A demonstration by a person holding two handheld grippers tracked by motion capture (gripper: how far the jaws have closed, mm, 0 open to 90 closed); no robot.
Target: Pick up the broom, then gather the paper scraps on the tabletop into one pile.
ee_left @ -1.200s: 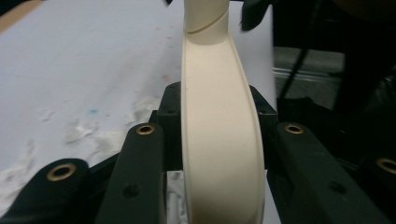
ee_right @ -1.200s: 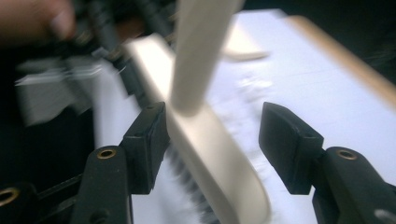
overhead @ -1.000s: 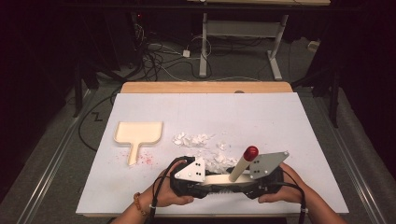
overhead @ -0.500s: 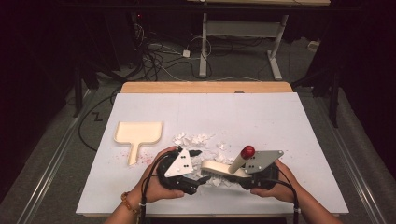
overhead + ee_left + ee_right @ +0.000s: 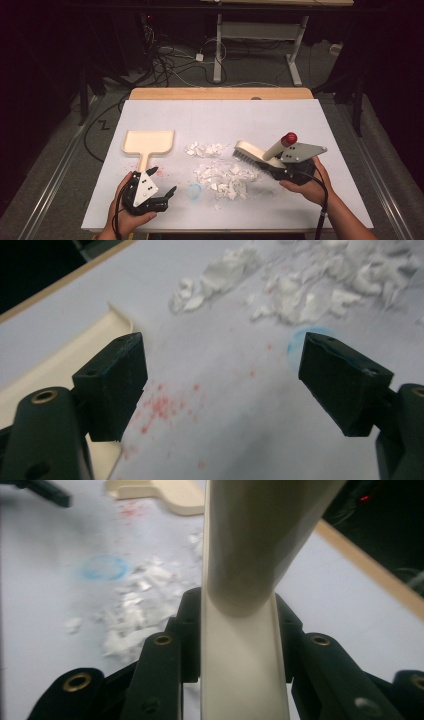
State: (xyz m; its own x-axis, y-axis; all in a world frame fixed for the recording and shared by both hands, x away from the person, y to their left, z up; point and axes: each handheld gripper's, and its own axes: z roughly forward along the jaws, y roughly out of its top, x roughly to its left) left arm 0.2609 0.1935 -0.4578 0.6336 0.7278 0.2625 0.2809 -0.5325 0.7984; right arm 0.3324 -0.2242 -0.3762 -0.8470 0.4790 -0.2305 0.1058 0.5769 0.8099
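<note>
Cream dustpan [image 5: 148, 141]; cream brush [image 5: 260, 152] with dark bristles and a red handle tip. White scraps [image 5: 222, 177] on a white sheet [image 5: 220, 115], which bears red specks and a blue ring. Black grippers.

We see the white table top [image 5: 220, 120] evenly lit from above, while the surrounding room stays dark. In the right gripper view the brush handle [image 5: 250, 545] and background are blurred; both gripper views are soft.

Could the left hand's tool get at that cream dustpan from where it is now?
Probably yes. The left tool is open and empty, the dustpan lies just beyond it, and only bare table with red specks lies between them.
</note>
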